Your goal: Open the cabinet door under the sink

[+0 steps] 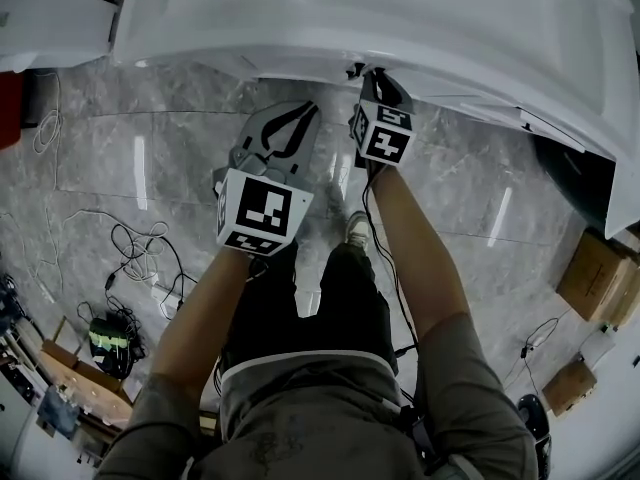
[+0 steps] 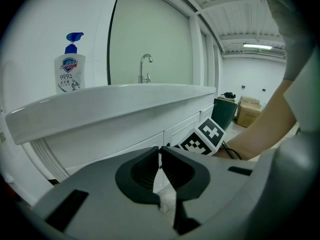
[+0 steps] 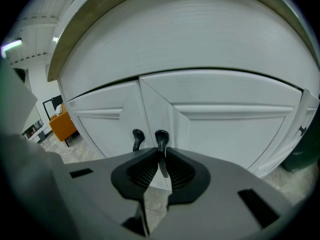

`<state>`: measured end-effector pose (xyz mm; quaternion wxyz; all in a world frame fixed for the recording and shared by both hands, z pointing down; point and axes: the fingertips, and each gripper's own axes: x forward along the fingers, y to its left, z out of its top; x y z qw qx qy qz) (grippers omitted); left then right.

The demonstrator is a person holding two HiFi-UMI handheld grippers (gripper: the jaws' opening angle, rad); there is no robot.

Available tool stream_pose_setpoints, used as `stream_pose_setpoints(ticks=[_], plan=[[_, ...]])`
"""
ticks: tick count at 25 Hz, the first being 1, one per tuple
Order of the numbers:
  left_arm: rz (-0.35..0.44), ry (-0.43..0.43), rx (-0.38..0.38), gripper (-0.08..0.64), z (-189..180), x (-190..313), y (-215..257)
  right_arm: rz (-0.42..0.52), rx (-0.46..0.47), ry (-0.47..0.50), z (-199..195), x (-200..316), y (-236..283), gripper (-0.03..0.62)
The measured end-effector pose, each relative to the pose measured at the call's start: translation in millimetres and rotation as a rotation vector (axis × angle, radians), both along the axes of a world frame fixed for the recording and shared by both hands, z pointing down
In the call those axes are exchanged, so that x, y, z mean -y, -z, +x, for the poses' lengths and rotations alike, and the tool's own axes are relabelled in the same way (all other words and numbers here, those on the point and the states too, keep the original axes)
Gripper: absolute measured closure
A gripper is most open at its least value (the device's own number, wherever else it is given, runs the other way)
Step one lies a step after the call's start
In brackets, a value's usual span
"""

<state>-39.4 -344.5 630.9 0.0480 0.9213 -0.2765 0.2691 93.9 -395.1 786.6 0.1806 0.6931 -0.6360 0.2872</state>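
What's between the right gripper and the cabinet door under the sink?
Only that door's dark handle; the right gripper view shows the right gripper with jaws closed on it, just before the cabinet door.

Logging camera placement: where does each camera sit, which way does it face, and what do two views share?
Head view: on the person's head, facing steeply down at floor and sink counter; forearms, legs, left gripper, right gripper.
Left gripper view: on the left gripper, facing sink front, soap bottle, tap; shut empty jaws, right forearm.
Right gripper view: on the right gripper, facing cabinet doors; jaws closed on the right door handle.
Shared: head and left gripper views show the right gripper's marker cube.
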Motion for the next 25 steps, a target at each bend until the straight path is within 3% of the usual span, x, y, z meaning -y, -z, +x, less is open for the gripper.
stream_pose_setpoints(ticks=[13,25], plan=[[-0.02,-0.032,0.023,0.529,14,-26,-8,0.042,0.0,0.099,-9,-40,1,0.54],[-0.065,-0.124,0.047,0.529,49,-88,-28,0.12,-0.024,0.312,-18,-111,8,0.543]])
